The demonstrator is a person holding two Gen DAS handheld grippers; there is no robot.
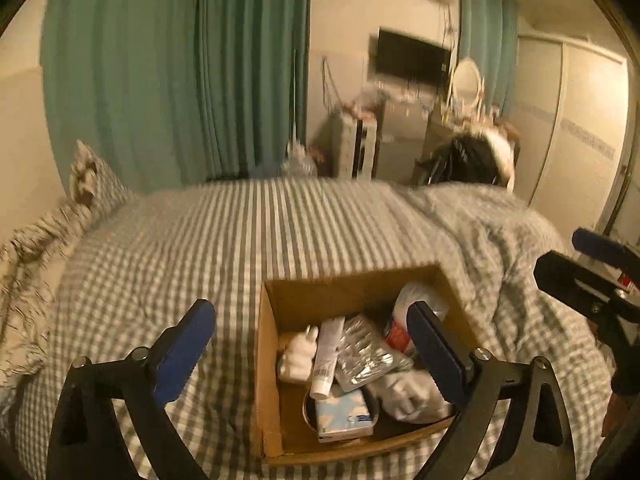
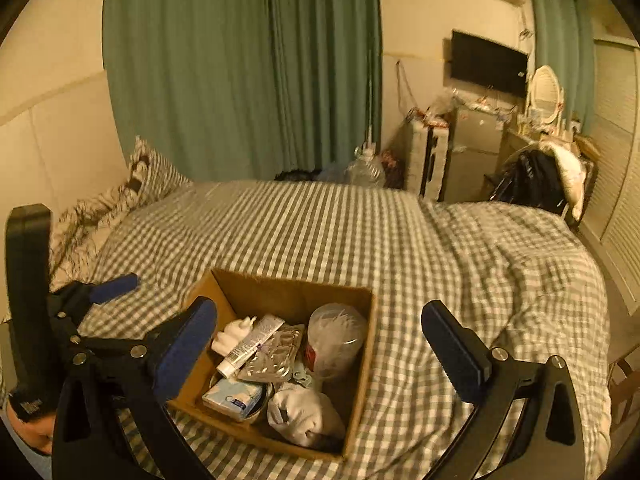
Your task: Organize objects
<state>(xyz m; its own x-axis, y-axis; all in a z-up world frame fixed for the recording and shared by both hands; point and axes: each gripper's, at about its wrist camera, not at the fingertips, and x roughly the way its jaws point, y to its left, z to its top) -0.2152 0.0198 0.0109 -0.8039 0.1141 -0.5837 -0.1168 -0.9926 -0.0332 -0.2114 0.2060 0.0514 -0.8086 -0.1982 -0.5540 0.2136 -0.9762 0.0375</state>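
Both tongs are hanging spread wide and gripping nothing, the left gripper (image 1: 312, 344) and right gripper (image 2: 320, 344) flanking the cardboard box (image 2: 362, 364); its jumbled tube (image 2: 250, 346), blister pack (image 2: 272, 354) and sock (image 2: 304, 416) are lying just ahead, seemingly awaiting sorting.

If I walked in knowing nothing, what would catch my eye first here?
Probably the open cardboard box sitting on the checked bedspread, crammed with small things: a white tube, a foil blister pack and a rolled white sock. Then the two open grippers, left and right, hovering over it, and the tall green curtains behind the bed.
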